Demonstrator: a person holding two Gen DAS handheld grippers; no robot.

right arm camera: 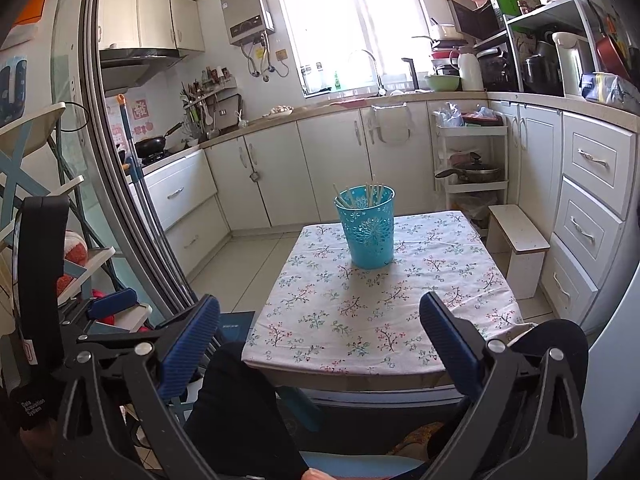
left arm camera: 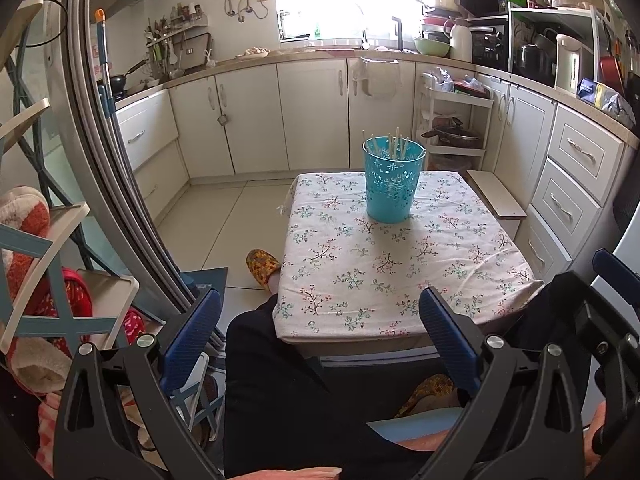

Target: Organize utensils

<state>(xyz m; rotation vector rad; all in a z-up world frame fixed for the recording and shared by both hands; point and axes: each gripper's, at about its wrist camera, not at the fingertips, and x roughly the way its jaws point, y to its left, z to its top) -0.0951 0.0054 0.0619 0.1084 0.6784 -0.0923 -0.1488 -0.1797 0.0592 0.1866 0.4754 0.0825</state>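
Both cameras look forward along their own fingers, from low at the near edge of the table (left arm camera: 380,280), toward the kitchen window. The left wrist view sits close above the person's lap and looks slightly down; the left hand-held gripper (left arm camera: 320,336) frames the near table edge, and the right hand-held gripper's blue tip shows at its right border. The right wrist view looks from a little further right and more level, so the ceiling shows; the right hand-held gripper (right arm camera: 320,336) frames the tablecloth. Both views share the table, the blue holder (left arm camera: 393,182) (right arm camera: 367,227), the cabinets and the window.
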